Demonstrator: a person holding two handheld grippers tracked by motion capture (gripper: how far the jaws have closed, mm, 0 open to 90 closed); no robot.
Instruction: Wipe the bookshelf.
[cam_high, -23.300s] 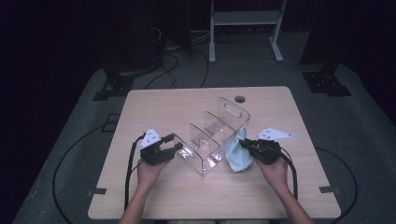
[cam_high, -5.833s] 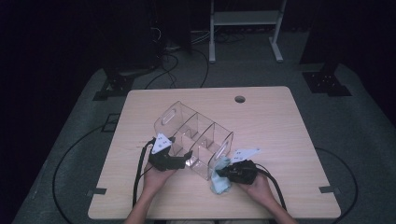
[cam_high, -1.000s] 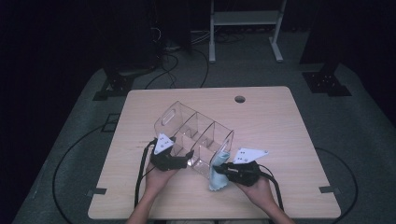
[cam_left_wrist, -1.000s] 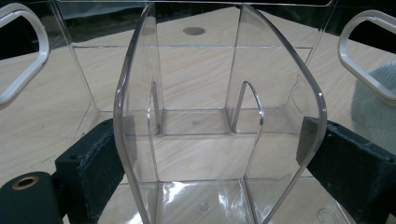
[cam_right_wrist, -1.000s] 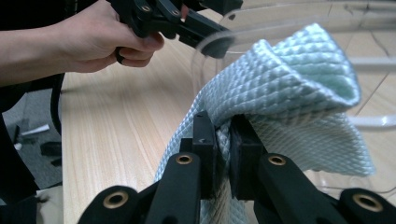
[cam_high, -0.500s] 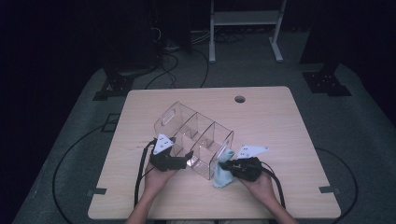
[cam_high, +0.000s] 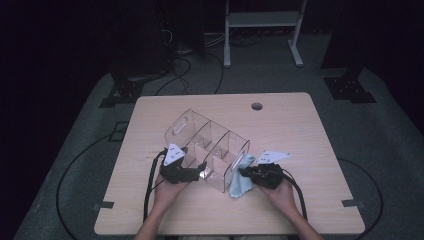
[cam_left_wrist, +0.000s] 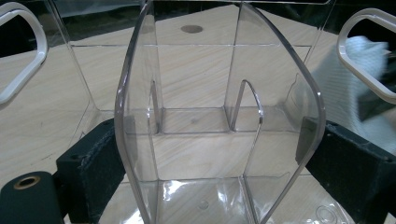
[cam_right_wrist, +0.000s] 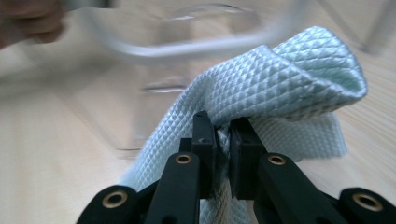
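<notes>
While the left tool (cam_high: 196, 174) grips the clear organizer (cam_high: 207, 147) on the worktop (cam_high: 300, 130) — jaws wide around its walls — the right tool (cam_high: 246, 173) pinches a pale blue cloth (cam_high: 241, 179) tight against its end.

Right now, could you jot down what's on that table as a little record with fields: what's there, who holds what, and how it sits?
Surface: pale wooden table
Main thing: clear plastic organiser with dividers and cut-out handles, lying on the table
Left gripper: jaws spread wide around the organiser's end wall, pads against it
Right gripper: shut on the light blue waffle-weave cloth
Cloth position: beside the organiser's end, against its handle side
Hands: one on each gripper
</notes>
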